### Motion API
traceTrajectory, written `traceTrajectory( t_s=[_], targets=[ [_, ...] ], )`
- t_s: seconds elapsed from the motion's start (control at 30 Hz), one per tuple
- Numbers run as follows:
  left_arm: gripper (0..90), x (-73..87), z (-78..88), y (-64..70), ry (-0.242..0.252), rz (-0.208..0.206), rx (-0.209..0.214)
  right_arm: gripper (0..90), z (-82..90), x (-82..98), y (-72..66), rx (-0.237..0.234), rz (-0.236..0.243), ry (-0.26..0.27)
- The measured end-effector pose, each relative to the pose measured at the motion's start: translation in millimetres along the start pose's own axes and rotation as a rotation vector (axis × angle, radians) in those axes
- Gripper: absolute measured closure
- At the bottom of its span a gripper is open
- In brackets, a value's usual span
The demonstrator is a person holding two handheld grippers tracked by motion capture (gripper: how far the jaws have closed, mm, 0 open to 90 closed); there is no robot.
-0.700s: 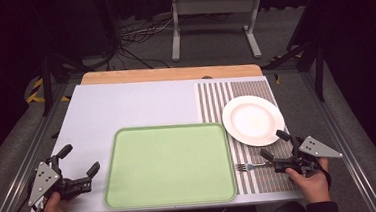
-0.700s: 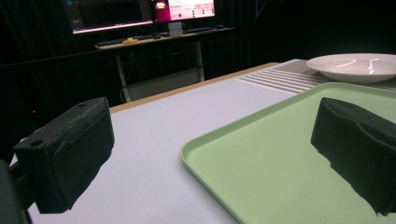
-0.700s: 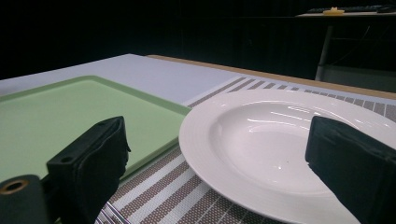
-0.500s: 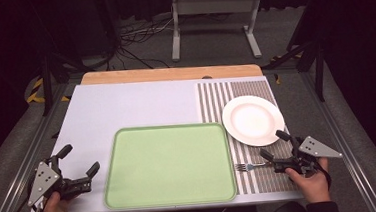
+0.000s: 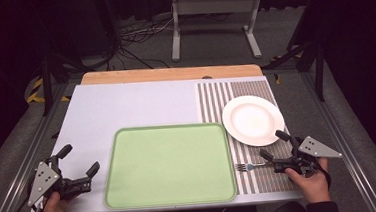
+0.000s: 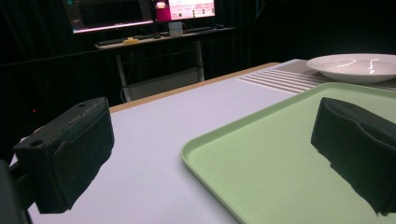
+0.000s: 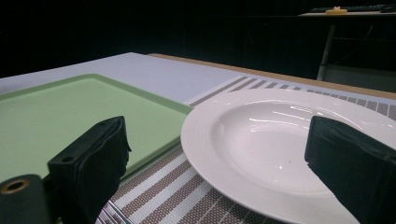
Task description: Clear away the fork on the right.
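On the striped mat (image 5: 261, 176) my right gripper (image 5: 274, 145), jaws apart, flanks the fork (image 5: 250, 166) and plate (image 5: 253, 120); left gripper (image 5: 78, 160), jaws apart, waits beside the tray (image 5: 170, 162), likely staging

Green tray (image 5: 169, 165) sits flat at the near centre of the table — shallow raised rim, rounded corners, nothing on it. Right of it lies a striped placemat (image 5: 235, 95), brown and white bars. On the mat's far half rests a white plate (image 5: 253, 120) — round, glossy, upright, bare. Near it, a small fork (image 5: 249, 167) lies flat on the mat, tines pointing left toward the tray.
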State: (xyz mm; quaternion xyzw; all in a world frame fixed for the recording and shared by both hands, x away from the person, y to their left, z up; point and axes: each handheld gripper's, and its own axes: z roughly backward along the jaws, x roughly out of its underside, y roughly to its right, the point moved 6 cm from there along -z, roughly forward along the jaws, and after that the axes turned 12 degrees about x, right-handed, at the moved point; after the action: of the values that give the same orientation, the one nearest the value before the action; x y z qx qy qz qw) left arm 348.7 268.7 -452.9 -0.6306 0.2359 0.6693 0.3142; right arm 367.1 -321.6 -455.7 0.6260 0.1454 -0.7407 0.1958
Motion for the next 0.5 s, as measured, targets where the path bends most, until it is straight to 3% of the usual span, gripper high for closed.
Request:
traceTrajectory(
  t_s=[0.2, 0.3, 0.5],
  targets=[
    [0.0, 0.2, -0.1, 0.0, -0.003, 0.0, 0.0, 6.9, -1.5, -2.2, -0.7, -0.002, -0.007, -0.001],
    [0.0, 0.2, -0.4, 0.3, -0.003, -0.001, -0.001, 7.0, -6.6, -9.6, -3.3, -0.015, 0.007, -0.001],
    [0.0, 0.4, 0.1, -0.2, -0.004, 0.0, -0.003, 7.1, -14.5, -21.7, -7.3, -0.039, -0.014, 0.012]
  ],
)
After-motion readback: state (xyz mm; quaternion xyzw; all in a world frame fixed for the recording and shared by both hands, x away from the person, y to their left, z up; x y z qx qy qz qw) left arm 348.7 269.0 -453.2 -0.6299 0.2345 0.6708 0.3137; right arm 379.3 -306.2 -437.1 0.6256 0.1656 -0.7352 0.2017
